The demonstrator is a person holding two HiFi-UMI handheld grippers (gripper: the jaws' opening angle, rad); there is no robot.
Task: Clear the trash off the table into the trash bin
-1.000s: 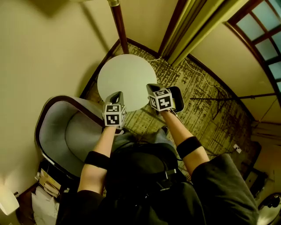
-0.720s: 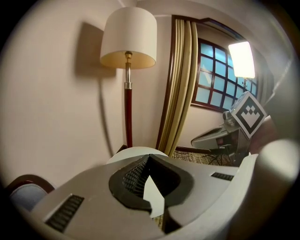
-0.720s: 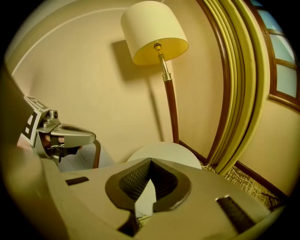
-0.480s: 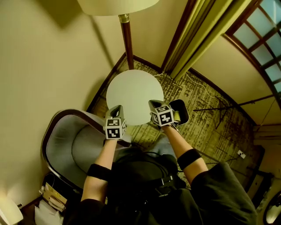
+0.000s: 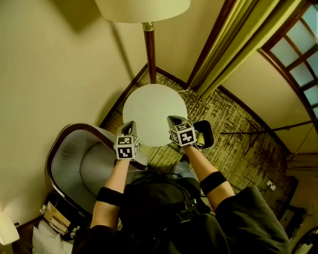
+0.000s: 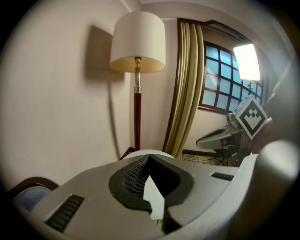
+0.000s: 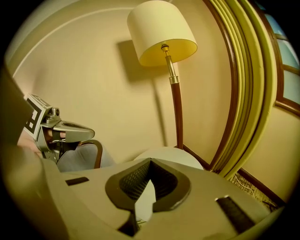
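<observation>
The round white table (image 5: 155, 106) has a bare top; I see no trash on it. A black trash bin (image 5: 207, 130) stands on the carpet at its right, with a pale yellowish item (image 5: 200, 141) inside. My left gripper (image 5: 130, 125) hangs at the table's near-left edge, shut with nothing in it. At the near-right edge, beside the bin, my right gripper (image 5: 172, 119) is also shut and empty. In the left gripper view the left gripper (image 6: 149, 157) has its jaws together over the table (image 6: 145, 153). The right gripper (image 7: 150, 161) looks the same above the table (image 7: 171, 157).
A floor lamp (image 5: 149, 54) with a cream shade (image 5: 143, 9) stands behind the table by the wall. A grey armchair (image 5: 74, 158) is at my left. Curtains (image 5: 223, 47) and a window (image 5: 298, 49) are at the right. A cord (image 5: 233, 101) lies on the patterned carpet.
Both grippers have shifted a little to the left relative to the table, still shut. The head view has tilted so the lamp shade now shows and the table sits lower.
</observation>
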